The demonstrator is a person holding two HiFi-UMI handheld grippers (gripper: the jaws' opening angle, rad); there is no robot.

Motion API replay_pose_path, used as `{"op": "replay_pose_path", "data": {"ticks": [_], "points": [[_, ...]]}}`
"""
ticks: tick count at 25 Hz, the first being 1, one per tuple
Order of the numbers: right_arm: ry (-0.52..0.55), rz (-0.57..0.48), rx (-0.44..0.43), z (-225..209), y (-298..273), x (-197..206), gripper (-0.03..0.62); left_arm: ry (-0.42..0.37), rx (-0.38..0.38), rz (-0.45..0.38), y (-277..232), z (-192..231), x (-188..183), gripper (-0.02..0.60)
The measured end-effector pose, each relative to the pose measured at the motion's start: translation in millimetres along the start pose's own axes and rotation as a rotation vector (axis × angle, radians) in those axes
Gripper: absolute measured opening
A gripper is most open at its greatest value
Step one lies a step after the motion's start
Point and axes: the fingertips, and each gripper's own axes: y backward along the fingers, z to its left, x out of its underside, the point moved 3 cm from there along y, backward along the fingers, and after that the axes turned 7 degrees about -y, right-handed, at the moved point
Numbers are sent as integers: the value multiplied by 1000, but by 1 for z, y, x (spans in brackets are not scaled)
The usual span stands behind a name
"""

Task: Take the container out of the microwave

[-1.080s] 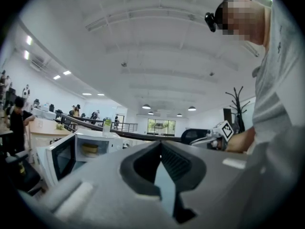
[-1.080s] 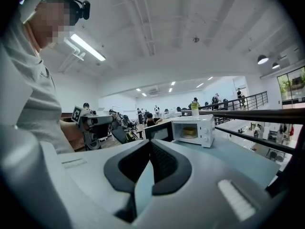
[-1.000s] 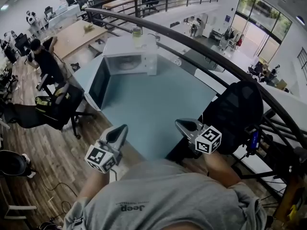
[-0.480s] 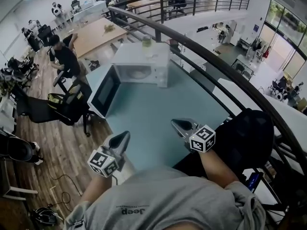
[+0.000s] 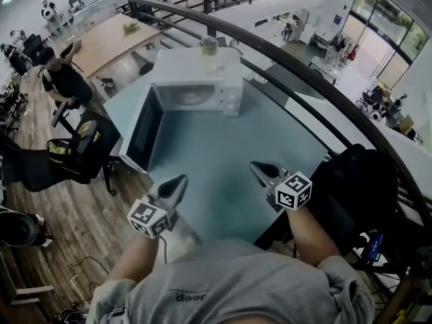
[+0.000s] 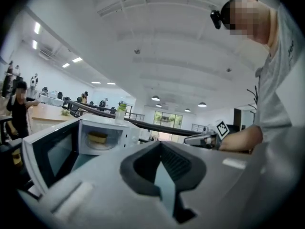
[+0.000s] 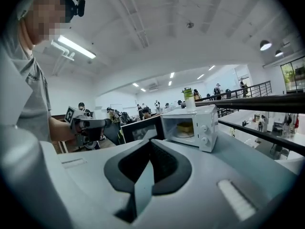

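The container (image 6: 97,138) sits inside the open cavity of the white microwave oven (image 5: 202,79), which stands at the far end of the table (image 5: 223,154), in the upper centre of the head view. The container is a low, round, pale yellow vessel. It rests upright on the pale turntable plate (image 6: 100,146) with its broad dimension level, and its round form gives no distinct pointing direction. Its material and any lid cannot be determined. The oven is a box with smooth painted panels. Its long axis runs left to right across the head view, and its opening faces the lower edge of that frame. The door (image 5: 142,130), dark glazed in a white frame, stands swung out on the left side of the cavity toward the lower left. Two round white knobs (image 7: 208,128) occupy the panel on the right of the oven front. A clear bottle (image 7: 189,99) with a green cap stands upright on the oven top. The table surface is flat, matte and blue-grey. The left gripper (image 5: 179,181) and the right gripper (image 5: 260,169) sit over the near part of the table, well apart from the oven, both pointing toward it. The tongs of each are closed together with nothing between them. Their bodies are smooth grey plastic with black ribbed pads.
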Motion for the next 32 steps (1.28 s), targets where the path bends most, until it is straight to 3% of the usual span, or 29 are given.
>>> {"op": "replay_pose_path", "data": {"ticks": [4,11,22,32], "points": [[12,30,4,-21,-44,-5,6,7,-31,15,-19,46,22,23],[49,47,-39,-70,-94,-5,6,-6,-34,77,-77,79,62,25],[48,72,-83,-139,-159,48,6,-176,-41,223,-189,167,123,46],[50,25,-112,-189,-224,61,6,-351,-88,365,-289,265,167,91]]}}
